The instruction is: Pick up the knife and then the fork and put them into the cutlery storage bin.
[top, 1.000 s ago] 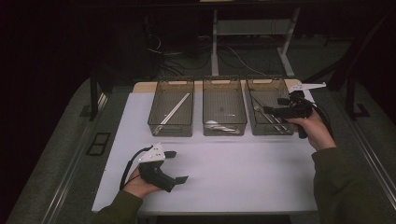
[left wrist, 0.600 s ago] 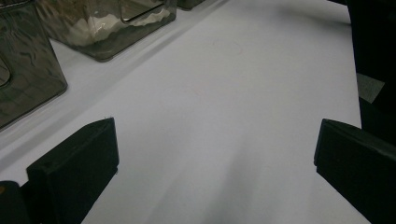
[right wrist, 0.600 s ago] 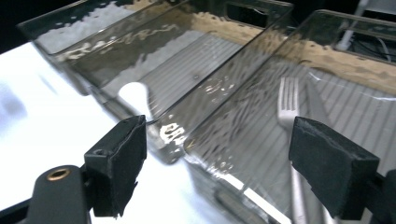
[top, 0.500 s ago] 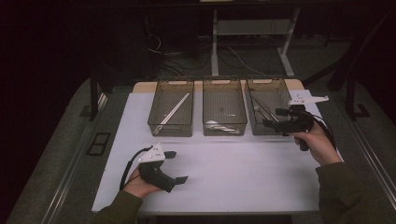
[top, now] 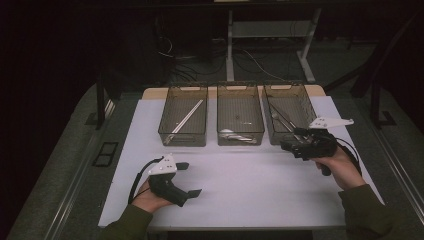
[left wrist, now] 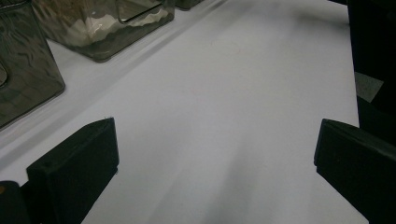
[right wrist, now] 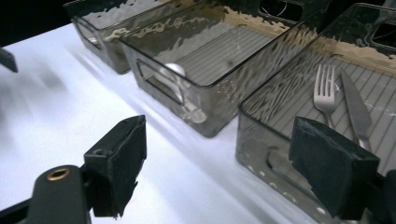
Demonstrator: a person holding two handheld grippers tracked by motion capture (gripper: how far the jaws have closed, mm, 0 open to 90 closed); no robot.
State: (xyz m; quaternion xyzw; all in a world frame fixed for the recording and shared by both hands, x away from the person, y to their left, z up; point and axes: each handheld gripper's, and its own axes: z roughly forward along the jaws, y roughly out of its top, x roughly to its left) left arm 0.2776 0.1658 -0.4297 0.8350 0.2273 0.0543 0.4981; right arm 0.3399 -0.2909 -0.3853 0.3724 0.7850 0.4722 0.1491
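Three smoky clear bins stand side by side near the far edge of the white table (top: 240, 180), and both of my tools are empty. My right gripper (top: 295, 146) hangs just in front of the right bin (top: 290, 112), near the table's right edge, with its jaws spread wide and nothing between them. In the right gripper view that bin holds a fork (right wrist: 323, 91) and a knife (right wrist: 356, 109) lying next to each other on its ribbed floor, the fork's tines pointing toward the far wall. The middle bin (top: 240, 114) holds a spoon (right wrist: 180, 88), seen through its wavy front wall. The left bin (top: 184, 115) has a long pale stick (top: 186, 119) lying slantwise from its near left corner toward its far right corner; I cannot tell what that stick is.

My left gripper (top: 191, 179) rests low over the near left part of the table, well apart from the bins, held in my left hand (top: 150, 195). Its jaws are also wide apart, with bare white tabletop between them in the left gripper view. A black cable (top: 136, 180) loops from it toward the near edge. My right hand (top: 340, 167) grips the other tool's handle, and a grey three-cornered plate (top: 330, 122) sits on top of that tool. Both sleeves are dark green. Beyond the far edge the floor is dark, with cables and the legs of a stand.
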